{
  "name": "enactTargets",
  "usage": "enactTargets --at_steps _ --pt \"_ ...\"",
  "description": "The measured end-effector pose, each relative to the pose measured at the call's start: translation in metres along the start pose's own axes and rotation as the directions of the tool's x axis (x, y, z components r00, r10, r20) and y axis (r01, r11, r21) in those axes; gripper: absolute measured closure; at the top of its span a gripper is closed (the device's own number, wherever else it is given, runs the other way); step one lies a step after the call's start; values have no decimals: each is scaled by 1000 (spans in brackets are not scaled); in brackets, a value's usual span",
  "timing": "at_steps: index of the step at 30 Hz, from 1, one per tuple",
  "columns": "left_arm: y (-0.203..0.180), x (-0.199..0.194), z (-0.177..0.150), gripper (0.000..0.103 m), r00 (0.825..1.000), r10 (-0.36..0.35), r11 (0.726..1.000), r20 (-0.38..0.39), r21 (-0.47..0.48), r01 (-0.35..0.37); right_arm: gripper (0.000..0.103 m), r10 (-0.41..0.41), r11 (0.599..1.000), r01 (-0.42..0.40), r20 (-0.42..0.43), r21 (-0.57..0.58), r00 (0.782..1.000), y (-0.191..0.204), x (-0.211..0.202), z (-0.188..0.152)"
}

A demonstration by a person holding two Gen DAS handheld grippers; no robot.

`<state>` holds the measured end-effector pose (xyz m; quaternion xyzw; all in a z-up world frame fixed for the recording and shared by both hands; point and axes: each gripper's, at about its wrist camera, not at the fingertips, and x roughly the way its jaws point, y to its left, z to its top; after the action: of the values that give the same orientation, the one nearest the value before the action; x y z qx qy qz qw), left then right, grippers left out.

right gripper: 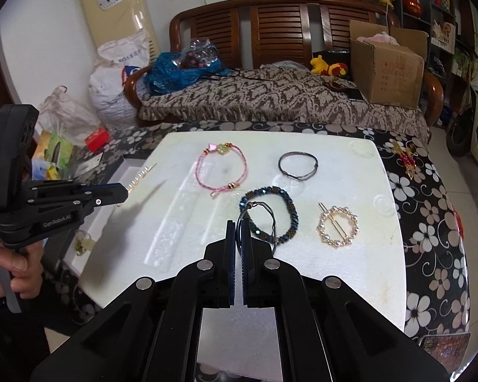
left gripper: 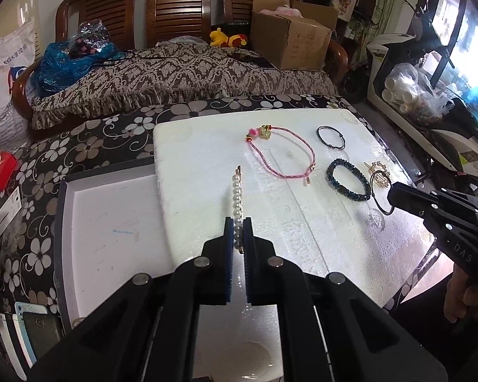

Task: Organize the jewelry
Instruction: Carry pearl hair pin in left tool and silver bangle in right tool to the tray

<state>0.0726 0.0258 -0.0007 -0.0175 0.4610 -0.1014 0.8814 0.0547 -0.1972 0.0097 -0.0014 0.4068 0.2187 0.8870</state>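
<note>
Both grippers loaded. Left gripper (left gripper: pixel 238 226): jaws nearly closed, pinching the near end of the pearl-lined gold hair clip (left gripper: pixel 236 197); the rest of the clip sticks straight out past the tips toward frame centre, apparently clear of the white foam board (left gripper: pixel 302 238). Held end-on, probably so it can be laid flat in the shallow dark-rimmed white tray (left gripper: pixel 111 222) at lower left, just beside the board. Right gripper (right gripper: pixel 238 232): jaws narrow, clamped on the thin dark cord loop bracelet (right gripper: pixel 255 219), which stands up between the tips and hangs over the dark blue beaded bracelet (right gripper: pixel 267 216) on the board. Still laid out apart on the board: pink braided cord bracelet (right gripper: pixel 223 168) at upper centre, thin black elastic ring (right gripper: pixel 298 165) to its right, round gold pearl brooch (right gripper: pixel 337 227) at right centre. Spacing looks deliberate, one pick each. Board sits on the flower-print covered worktop (right gripper: pixel 430 238).
</note>
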Motion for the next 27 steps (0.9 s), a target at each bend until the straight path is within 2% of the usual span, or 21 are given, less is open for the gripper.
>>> enactTargets --at_steps 10,27 --pt "24 -13 -8 98 999 31 999 10 -28 -31 99 60 998 -60 25 -15 998 25 -3 13" --pt "98 -35 -31 98 992 124 981 6 -150 -122 100 199 970 -200 -24 -139 980 125 43 44"
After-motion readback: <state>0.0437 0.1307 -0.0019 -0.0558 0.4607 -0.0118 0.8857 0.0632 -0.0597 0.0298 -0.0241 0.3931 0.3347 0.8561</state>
